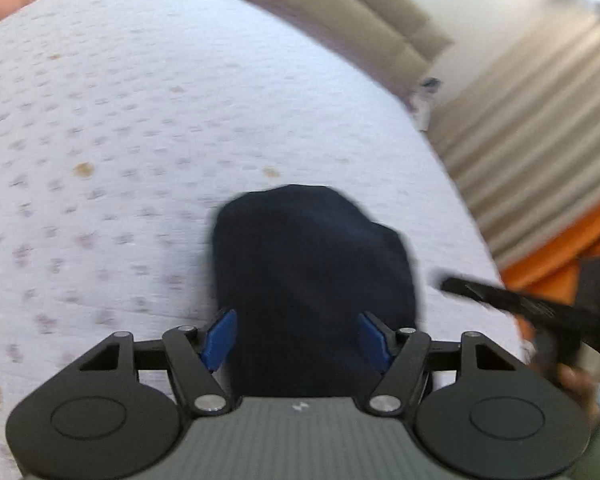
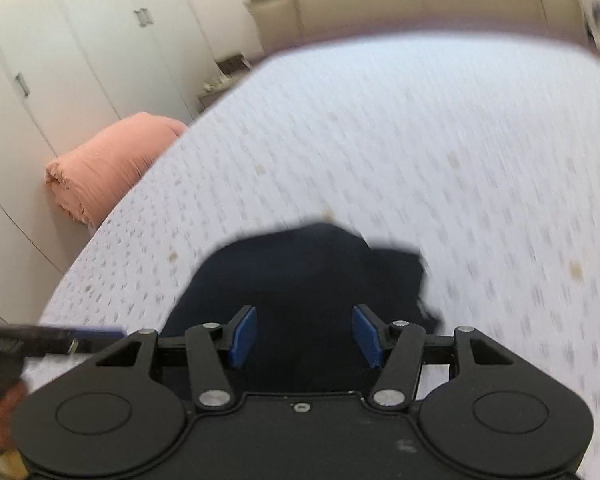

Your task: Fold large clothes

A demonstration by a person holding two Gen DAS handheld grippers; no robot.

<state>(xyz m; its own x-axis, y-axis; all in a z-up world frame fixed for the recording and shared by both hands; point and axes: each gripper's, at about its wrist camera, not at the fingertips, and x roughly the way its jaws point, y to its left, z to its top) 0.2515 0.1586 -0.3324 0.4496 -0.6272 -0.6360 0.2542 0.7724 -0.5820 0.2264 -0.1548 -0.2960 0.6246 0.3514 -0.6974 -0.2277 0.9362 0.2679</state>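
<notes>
Bed sheet [image 1: 140, 120] fills both views | dark garment [image 1: 312, 264] bunched lower centre | left gripper [image 1: 298, 340] and right gripper [image 2: 304, 336] spread apart, gripping nothing | looks mid-fold, next needs a fresh edge pinched

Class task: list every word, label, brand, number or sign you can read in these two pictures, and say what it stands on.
No readable text in either view.
Small pale mark on the grey tongs body: a logo shape, no letters legible.
Bedsheet: only a blurred dotted pattern, no words.

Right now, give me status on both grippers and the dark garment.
Left gripper and right gripper both part open, pads beside the navy garment, grip unclear. Garment bunched on the patterned bedsheet. Nothing on the sheet near it.
</notes>
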